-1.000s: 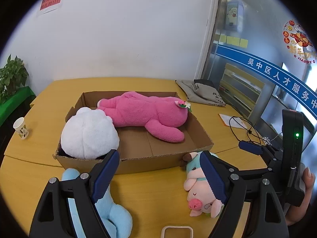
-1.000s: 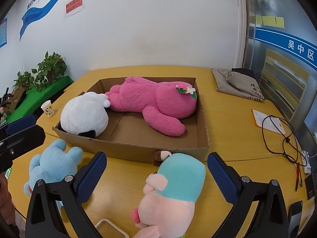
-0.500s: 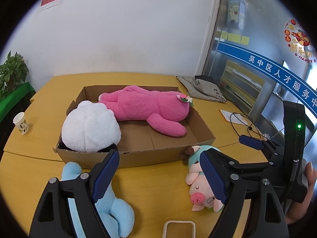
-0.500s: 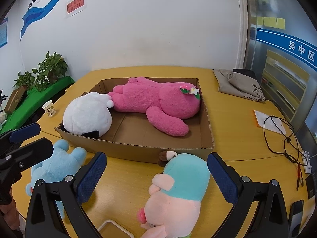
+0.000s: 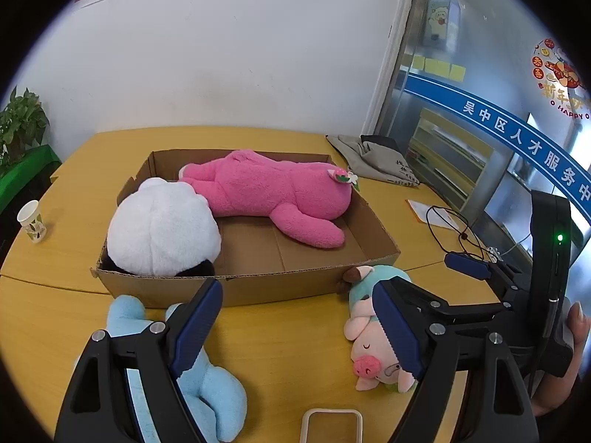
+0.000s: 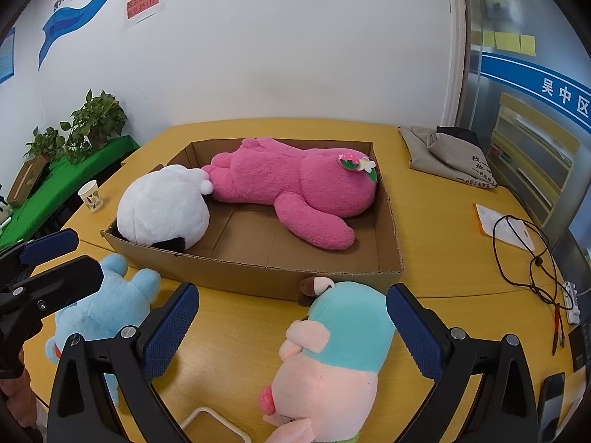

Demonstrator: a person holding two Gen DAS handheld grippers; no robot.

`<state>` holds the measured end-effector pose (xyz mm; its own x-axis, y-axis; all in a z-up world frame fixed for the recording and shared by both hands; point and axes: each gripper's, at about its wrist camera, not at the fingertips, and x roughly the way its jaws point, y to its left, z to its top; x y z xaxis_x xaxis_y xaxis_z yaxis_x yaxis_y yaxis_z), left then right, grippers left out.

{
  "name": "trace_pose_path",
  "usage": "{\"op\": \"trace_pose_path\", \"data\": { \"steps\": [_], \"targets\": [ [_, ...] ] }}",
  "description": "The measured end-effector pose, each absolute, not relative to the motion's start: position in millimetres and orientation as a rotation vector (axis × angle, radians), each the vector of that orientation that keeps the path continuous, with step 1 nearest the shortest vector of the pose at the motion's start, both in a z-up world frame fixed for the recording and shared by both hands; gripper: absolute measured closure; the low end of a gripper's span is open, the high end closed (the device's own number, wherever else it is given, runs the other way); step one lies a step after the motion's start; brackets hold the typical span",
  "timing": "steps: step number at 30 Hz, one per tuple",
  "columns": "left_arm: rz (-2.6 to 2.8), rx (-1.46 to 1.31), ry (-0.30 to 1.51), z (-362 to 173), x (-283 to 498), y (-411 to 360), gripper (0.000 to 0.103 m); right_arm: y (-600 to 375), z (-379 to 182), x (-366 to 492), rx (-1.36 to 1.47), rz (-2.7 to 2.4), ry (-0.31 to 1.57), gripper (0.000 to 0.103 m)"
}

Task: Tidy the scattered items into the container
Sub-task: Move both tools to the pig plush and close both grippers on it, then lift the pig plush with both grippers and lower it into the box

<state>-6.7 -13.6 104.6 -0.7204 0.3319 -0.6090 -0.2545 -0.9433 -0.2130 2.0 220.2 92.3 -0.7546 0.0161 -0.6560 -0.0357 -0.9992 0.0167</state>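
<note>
Compared with the earlier left wrist view, the cardboard box (image 5: 258, 288) is seen slightly farther up the frame, and more of the blue plush (image 5: 207, 387) is exposed beneath the left gripper (image 5: 295, 325). No item is seen to have shifted on the desk (image 5: 280, 339). The right wrist view is practically unchanged.

Two plush toys are counted inside the box: one white plush (image 5: 162, 232) at its left end and one pink plush (image 5: 269, 192) along its far wall. Two plush toys are counted outside the box, both against or just beside its near wall: the blue plush by the left corner and one pig plush (image 6: 332, 365) by the right corner. One paper cup (image 5: 32, 220) is located left of the box.

The left gripper is held wide open, with nothing grasped. The right gripper (image 6: 291, 328) is likewise spread wide; the pig plush lies between its jaws, ungripped.
</note>
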Motion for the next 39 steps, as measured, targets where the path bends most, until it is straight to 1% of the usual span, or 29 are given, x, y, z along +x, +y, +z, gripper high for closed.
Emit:
{"op": "trace_pose_path", "data": {
  "steps": [3, 6, 11, 14, 17, 19, 21, 24, 26, 28, 29, 31, 33, 35, 39],
  "targets": [
    [2.610, -0.991, -0.201, 99.9, -11.0, -11.6, 0.020, 233.6, 87.0, 4.6, -1.103, 2.893, 0.071, 0.000],
    [2.593, -1.021, -0.194, 93.5, -16.4, -5.8, 0.020, 252.7, 78.5, 9.2, -1.123, 2.855, 0.129, 0.000],
    [2.476, -1.094, -0.270, 74.0, -27.2, 3.4, 0.020, 282.6, 40.6, 16.0, -1.250, 2.770, 0.236, 0.000],
    [2.414, -1.130, -0.307, 62.6, -34.1, 11.5, 0.020, 294.0, 7.6, 12.8, -1.380, 2.719, 0.359, 0.000],
    [2.333, -1.183, -0.319, 47.3, -45.4, 23.5, 0.020, 299.5, -12.4, 8.3, -1.473, 2.780, 0.594, 0.000],
    [2.278, -1.213, -0.314, 35.2, -54.9, 33.6, 0.020, 293.7, -23.4, 4.9, -1.548, 2.820, 0.684, 0.004],
    [2.226, -1.265, -0.308, 20.9, -66.0, 44.0, 0.020, 281.7, -30.1, 6.2, -1.614, 2.880, 0.740, 0.014],
    [2.137, -1.316, -0.317, -0.2, -77.7, 58.4, 0.020, 269.6, -31.4, 13.0, -1.601, 2.924, 0.676, 0.016],
    [2.078, -1.313, -0.358, -6.9, -78.0, 63.5, 0.020, 269.1, -31.1, 15.8, -1.599, 2.928, 0.674, 0.019],
    [2.079, -1.302, -0.337, -7.8, -74.9, 68.8, 0.021, 269.4, -30.2, 18.5, -1.607, 2.944, 0.671, 0.021],
    [2.081, -1.296, -0.324, -6.8, -73.5, 70.1, 0.023, 268.0, -29.3, 20.4, -1.608, 2.953, 0.654, 0.021],
    [2.082, -1.291, -0.315, -1.6, -71.5, 68.7, 0.034, 263.4, -25.2, 22.0, -1.589, 2.976, 0.584, 0.023],
    [2.093, -1.298, -0.319, 6.4, -70.3, 63.4, 0.037, 258.6, -21.9, 25.6, -1.560, 2.996, 0.549, 0.026],
    [2.122, -1.274, -0.300, 21.9, -68.4, 57.4, 0.039, 254.8, -14.9, 25.9, -1.539, 3.026, 0.543, 0.028],
    [2.225, -1.157, -0.232, 80.2, -67.2, 40.9, 0.039, 240.6, 18.4, 22.0, -1.426, 3.133, 0.477, 0.028]
  ]
}}
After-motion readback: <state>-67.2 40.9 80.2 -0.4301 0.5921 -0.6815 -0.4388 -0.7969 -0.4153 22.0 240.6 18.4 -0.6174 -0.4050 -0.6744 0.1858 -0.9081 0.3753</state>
